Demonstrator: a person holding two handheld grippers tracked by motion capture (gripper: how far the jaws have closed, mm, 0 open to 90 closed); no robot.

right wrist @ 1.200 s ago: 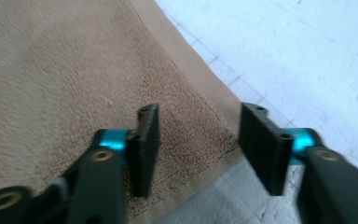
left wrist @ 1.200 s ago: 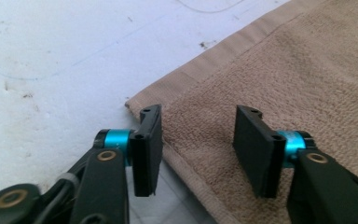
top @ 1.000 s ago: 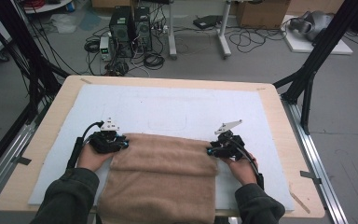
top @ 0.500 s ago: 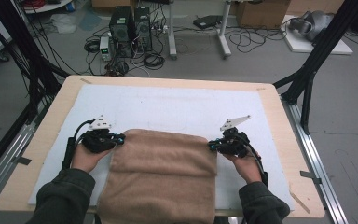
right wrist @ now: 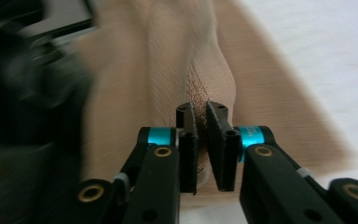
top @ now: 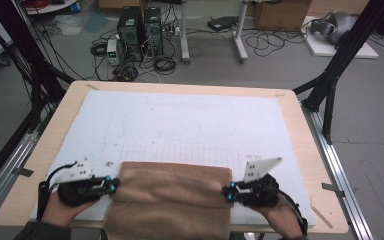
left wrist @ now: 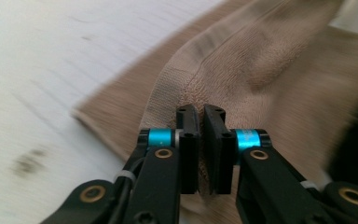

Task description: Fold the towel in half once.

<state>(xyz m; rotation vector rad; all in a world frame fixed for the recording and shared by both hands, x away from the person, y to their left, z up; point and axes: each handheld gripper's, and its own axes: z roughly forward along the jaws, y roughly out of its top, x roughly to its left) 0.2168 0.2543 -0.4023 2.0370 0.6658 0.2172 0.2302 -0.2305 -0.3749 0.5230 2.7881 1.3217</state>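
A tan towel (top: 172, 200) lies on the white mat (top: 190, 120) at the table's near edge and hangs over the front. My left gripper (top: 111, 186) is shut on the towel's left edge, its jaws pinching a fold of the tan cloth (left wrist: 242, 60) just ahead of my left gripper (left wrist: 201, 112). At the towel's right edge my right gripper (top: 227, 193) is shut on a raised fold of the towel (right wrist: 186, 51), which bulges up past my right gripper (right wrist: 201, 108). The upper layer is folded back toward the person.
The white mat carries faint grid lines (top: 180, 152) beyond the towel. The wooden table border (top: 305, 145) runs around it. Black frame posts (top: 340, 65) stand at the right, and computers with cables (top: 140, 30) sit on the floor behind.
Both grippers have pulled back toward the person, each holding its side of the towel. The towel's far edge has come nearer with them and the cloth is doubled over.
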